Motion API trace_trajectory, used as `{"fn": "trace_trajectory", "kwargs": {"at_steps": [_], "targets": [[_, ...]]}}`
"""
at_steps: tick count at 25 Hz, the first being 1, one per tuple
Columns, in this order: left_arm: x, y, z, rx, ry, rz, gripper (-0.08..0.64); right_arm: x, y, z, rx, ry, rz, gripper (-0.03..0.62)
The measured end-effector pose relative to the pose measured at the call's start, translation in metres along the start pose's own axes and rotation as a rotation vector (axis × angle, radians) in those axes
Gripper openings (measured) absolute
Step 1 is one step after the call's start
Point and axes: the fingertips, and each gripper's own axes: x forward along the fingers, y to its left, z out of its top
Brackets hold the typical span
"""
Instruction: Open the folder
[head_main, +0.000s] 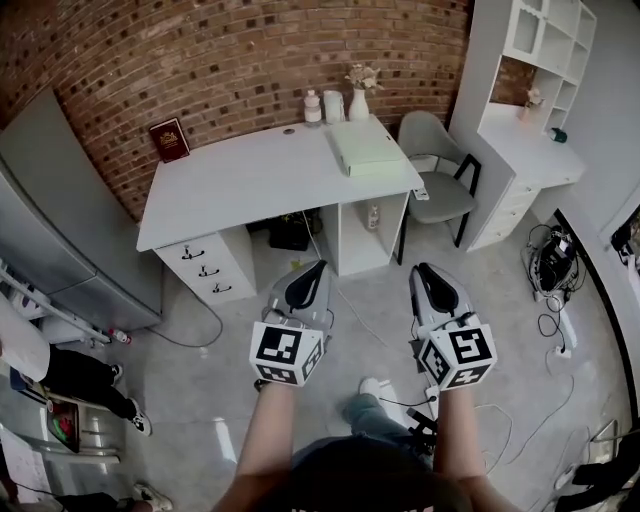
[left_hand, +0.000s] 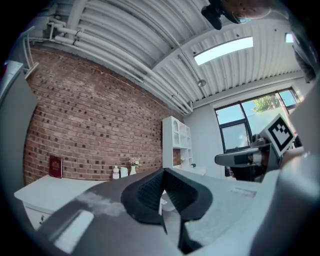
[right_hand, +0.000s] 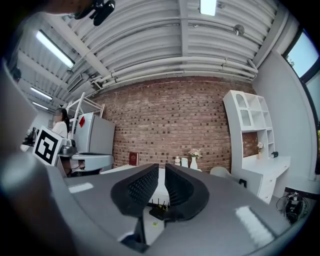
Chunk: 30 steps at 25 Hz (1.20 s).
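Observation:
The pale green folder (head_main: 366, 150) lies shut and flat on the right end of the white desk (head_main: 240, 185). Both grippers are held level over the floor, well short of the desk, and point towards it. The left gripper (head_main: 316, 268) has its jaws met at the tips and holds nothing; in the left gripper view its dark pads (left_hand: 163, 171) touch. My right gripper (head_main: 421, 268) is also empty. In the right gripper view a thin slit stays between its pads (right_hand: 161, 167), and the desk shows through it.
On the desk are a red book (head_main: 169, 139), two small bottles (head_main: 313, 107) and a white vase (head_main: 359, 100). A grey chair (head_main: 437, 165) stands at the desk's right, then a white shelf unit (head_main: 530, 90). Cables (head_main: 550, 270) lie on the floor at right. A grey cabinet (head_main: 60, 230) stands at left.

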Motion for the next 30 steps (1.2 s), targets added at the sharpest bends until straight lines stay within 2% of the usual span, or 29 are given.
{"fn": "trace_trajectory", "kwargs": {"at_steps": [8,14,18,23,30], "targets": [[0.115,0.014,-0.009,0.01,0.035,0.054,0.0,0.079,-0.101,-0.004,0.025,0.041,0.011,0.002],[0.175,0.018,-0.01,0.012,0.032,0.083,0.0,0.121,-0.154,-0.003,0.013,0.043,0.016,0.0],[0.202,0.022,-0.016,0.008,0.039,0.09,0.0,0.141,-0.174,-0.008,0.056,0.046,0.022,-0.002],[0.23,0.031,-0.024,0.011,0.049,0.094,0.0,0.161,-0.187,-0.015,0.064,0.052,0.044,-0.002],[0.285,0.055,-0.035,-0.031,0.026,0.05,0.0,0.204,-0.219,-0.027,0.072,0.053,0.017,0.0]]}}
